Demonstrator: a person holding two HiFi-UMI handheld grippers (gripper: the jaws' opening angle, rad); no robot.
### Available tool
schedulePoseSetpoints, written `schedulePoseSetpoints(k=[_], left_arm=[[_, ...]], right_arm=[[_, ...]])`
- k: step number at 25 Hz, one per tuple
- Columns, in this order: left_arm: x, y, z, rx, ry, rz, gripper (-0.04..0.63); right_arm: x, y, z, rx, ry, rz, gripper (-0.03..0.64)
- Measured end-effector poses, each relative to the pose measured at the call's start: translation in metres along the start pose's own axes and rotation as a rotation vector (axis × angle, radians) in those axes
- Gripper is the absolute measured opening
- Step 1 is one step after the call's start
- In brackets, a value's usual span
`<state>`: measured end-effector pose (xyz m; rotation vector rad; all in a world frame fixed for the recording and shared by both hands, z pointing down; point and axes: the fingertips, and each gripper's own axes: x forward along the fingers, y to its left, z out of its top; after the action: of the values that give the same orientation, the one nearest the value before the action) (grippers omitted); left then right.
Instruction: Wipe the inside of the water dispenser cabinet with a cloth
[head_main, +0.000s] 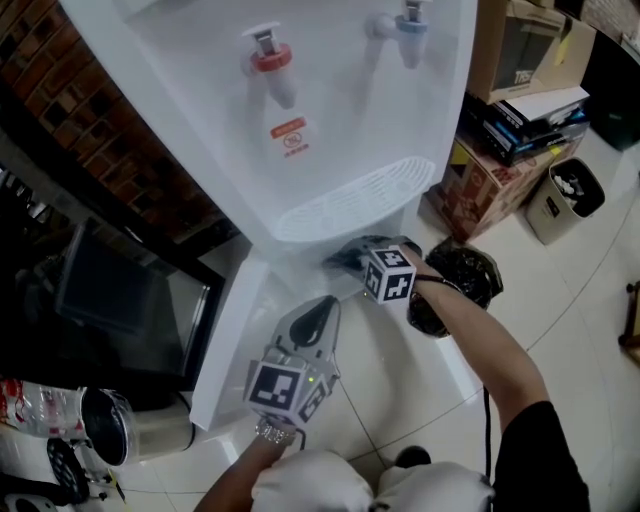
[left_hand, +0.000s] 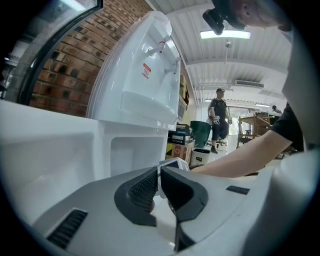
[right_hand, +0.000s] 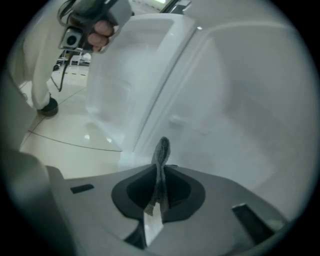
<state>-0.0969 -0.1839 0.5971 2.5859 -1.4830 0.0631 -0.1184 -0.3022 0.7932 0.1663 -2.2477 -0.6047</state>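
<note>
The white water dispenser (head_main: 330, 120) stands ahead, its low cabinet door (head_main: 232, 345) swung open to the left. My right gripper (head_main: 345, 258) reaches into the cabinet under the drip tray. In the right gripper view my right gripper (right_hand: 161, 172) is shut on a grey cloth (right_hand: 161, 150), which sticks up from the jaws in front of the white cabinet wall (right_hand: 240, 110). My left gripper (head_main: 323, 308) hangs just outside the opening, pointing at it. In the left gripper view my left gripper (left_hand: 159, 176) is shut with nothing in it, and the cabinet opening (left_hand: 134, 155) lies beyond.
A black bin bag (head_main: 468, 272) lies on the floor right of the dispenser, beside cardboard boxes (head_main: 485, 185) and a small waste bin (head_main: 568, 198). A dark screen (head_main: 130, 300) and a steel pot (head_main: 112, 428) stand at the left. A person (left_hand: 218, 120) walks far off.
</note>
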Motion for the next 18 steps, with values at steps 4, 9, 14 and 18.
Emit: schedulePoseSetpoints(k=[4, 9, 14, 18], left_arm=[[0.001, 0.002, -0.003, -0.004, 0.011, 0.004, 0.023], [0.001, 0.005, -0.006, -0.008, 0.018, 0.009, 0.023], [0.0, 0.005, -0.003, -0.011, 0.007, 0.006, 0.023], [0.001, 0.002, -0.001, -0.013, -0.003, -0.001, 0.023]], right_arm=[[0.005, -0.056, -0.017, 0.104, 0.018, -0.173, 0.018], [0.028, -0.055, -0.037, 0.08, 0.116, -0.166, 0.018], [0.033, -0.016, -0.054, 0.001, 0.191, -0.062, 0.018], [0.013, 0.022, -0.044, -0.048, 0.179, 0.035, 0.018]])
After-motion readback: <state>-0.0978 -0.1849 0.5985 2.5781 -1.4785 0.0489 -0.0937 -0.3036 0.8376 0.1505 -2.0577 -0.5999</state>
